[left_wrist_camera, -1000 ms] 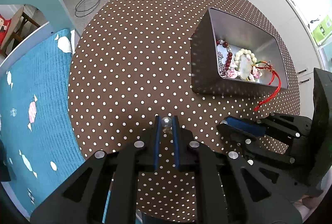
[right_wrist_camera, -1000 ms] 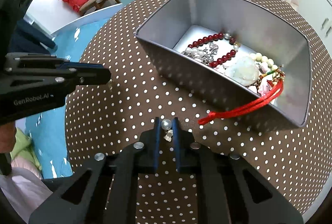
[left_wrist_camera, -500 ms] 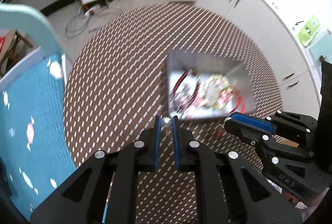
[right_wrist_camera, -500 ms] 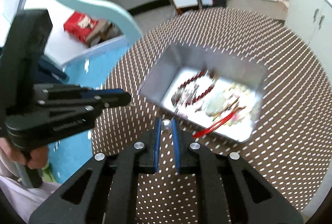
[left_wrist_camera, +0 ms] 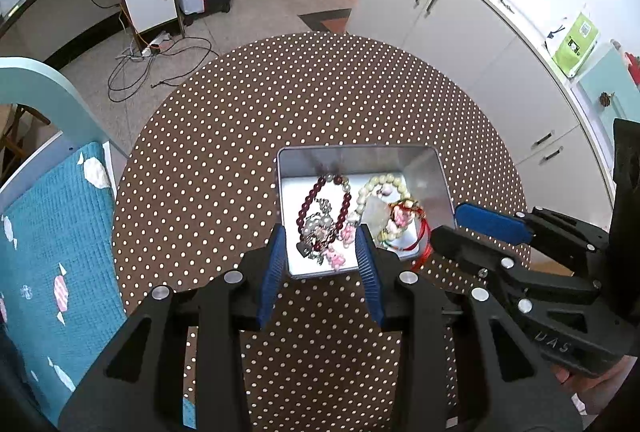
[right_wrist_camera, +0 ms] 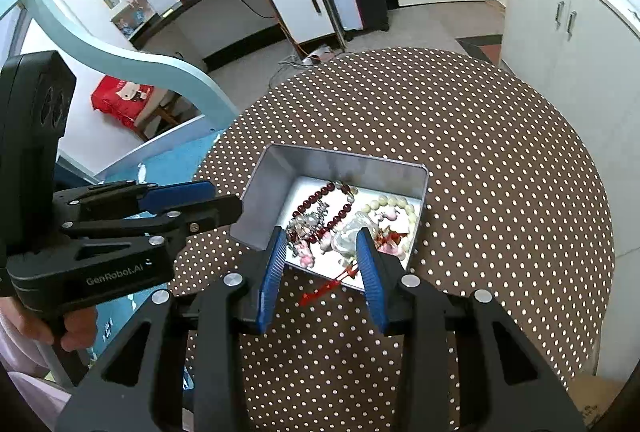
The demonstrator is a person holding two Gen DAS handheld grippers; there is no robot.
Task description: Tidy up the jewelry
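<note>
Left gripper [left_wrist_camera: 321, 255] and right gripper [right_wrist_camera: 321, 254] are held spread wide, empty, above the near edge of the metal tin [left_wrist_camera: 424, 167]. Dark red bracelet [left_wrist_camera: 308, 199], pale bead bracelet [left_wrist_camera: 362, 196], silver pieces are seen inside tin; red cord [right_wrist_camera: 320, 292] is draped over its near rim. Tin is set on dotted tablecloth [left_wrist_camera: 240, 135].

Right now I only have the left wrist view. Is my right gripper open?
Observer: Yes. Seen head-on, the right gripper is wide open and holds nothing.
Operator: Where does the red cord end? That gripper hides it from me.
Observer: The red cord trails over the near wall of the tin, and its end lies on the table.
Operator: Who is holding the left gripper?
Observer: A hand is wrapped around the handle of the left gripper.
</note>
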